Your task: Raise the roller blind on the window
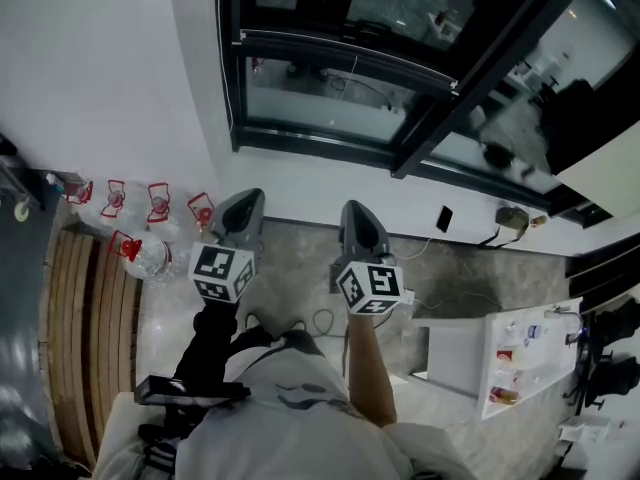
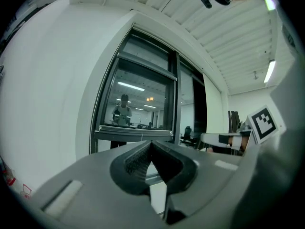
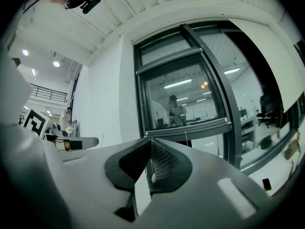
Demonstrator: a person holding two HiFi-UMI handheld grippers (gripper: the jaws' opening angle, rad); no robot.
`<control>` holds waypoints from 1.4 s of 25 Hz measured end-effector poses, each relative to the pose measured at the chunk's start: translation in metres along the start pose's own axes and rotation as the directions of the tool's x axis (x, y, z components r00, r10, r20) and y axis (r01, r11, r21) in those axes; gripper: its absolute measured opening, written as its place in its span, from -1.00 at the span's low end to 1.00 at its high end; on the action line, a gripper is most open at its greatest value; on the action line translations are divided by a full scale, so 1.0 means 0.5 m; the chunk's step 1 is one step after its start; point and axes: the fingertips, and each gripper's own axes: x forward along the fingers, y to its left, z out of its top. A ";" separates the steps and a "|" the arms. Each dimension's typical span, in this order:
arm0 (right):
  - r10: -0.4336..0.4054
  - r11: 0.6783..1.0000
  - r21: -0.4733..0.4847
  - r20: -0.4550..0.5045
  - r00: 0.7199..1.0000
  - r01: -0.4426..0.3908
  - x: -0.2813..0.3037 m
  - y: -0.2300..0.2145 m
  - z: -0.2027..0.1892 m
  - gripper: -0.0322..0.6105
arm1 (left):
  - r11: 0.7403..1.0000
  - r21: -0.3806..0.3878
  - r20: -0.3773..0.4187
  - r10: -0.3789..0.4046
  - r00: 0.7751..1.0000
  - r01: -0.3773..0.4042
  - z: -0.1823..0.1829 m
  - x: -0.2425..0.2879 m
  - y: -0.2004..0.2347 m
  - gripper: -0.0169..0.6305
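From the head view, the dark see-through roller blind (image 1: 300, 8) hangs in the black-framed window (image 1: 232, 88). Its grey bottom bar (image 1: 350, 53) runs level, left to right, well ahead of the left tongs (image 1: 243, 208) and right tongs (image 1: 360, 218).

Left gripper view: the tongs are pressed together and empty, with the bar beyond them.

Right gripper view: the same.

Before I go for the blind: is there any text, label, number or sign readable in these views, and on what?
None can be read as words or numbers.
Cubes on the left gripper and the right gripper: square marker patterns only, no letters.
Packets on the white table: labels too small and blurred.
Red-topped bottles: no print can be made out.
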 end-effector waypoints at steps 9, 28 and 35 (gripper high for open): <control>0.015 1.000 -0.026 0.042 0.999 -0.014 0.001 -0.002 0.048 -0.89 | 0.999 0.035 0.025 0.011 1.000 -0.012 0.043 0.014 -0.033 -0.95; 0.021 0.999 -0.047 0.067 0.998 -0.018 0.001 0.020 0.067 -0.90 | 0.999 0.047 0.017 -0.012 1.000 0.011 0.052 0.036 -0.047 -0.95; 0.032 0.999 -0.042 0.064 0.997 -0.029 0.007 0.025 0.062 -0.90 | 0.999 0.047 0.019 -0.008 1.000 0.007 0.051 0.032 -0.040 -0.95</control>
